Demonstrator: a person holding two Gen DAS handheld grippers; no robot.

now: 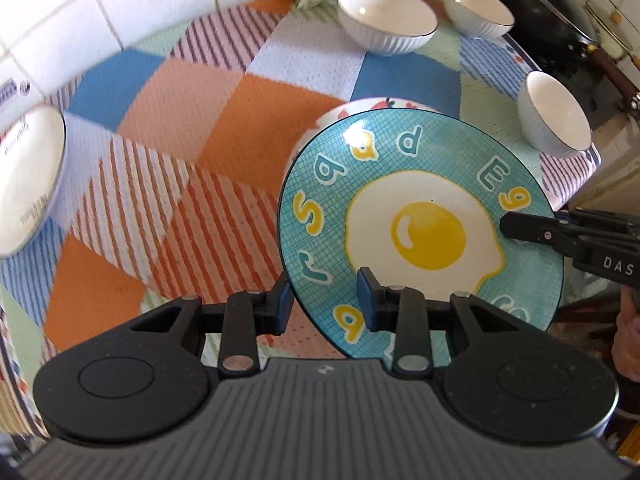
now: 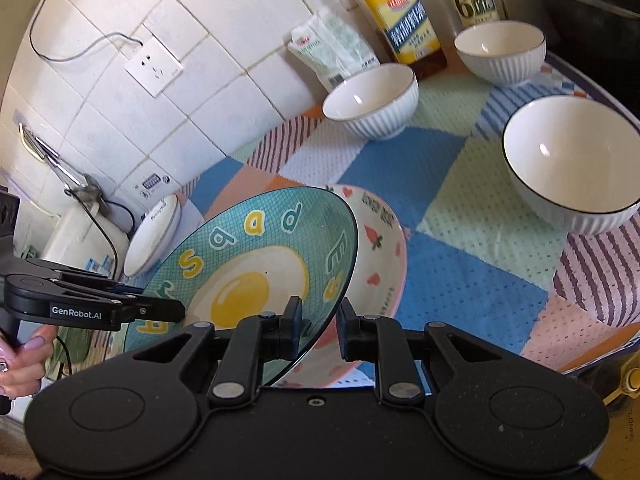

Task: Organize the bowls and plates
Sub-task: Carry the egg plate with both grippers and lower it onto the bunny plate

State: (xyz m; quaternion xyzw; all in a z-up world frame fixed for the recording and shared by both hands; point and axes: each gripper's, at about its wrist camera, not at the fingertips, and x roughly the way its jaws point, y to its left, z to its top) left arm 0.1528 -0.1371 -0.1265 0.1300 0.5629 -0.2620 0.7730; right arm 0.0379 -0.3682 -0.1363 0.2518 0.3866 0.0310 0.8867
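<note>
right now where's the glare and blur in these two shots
Left wrist view: a white glare spot on the glossy teal egg-print plate, and the tiled wall at upper left is smeared. Right wrist view: small highlights inside the white ribbed bowls, and the straight tile lines bow with fisheye distortion.

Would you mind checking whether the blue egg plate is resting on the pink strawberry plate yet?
Cannot tell. In both wrist views the egg plate, tilted, overlaps the strawberry plate and hides where their rims might meet; neither shows a plain gap or contact.
</note>
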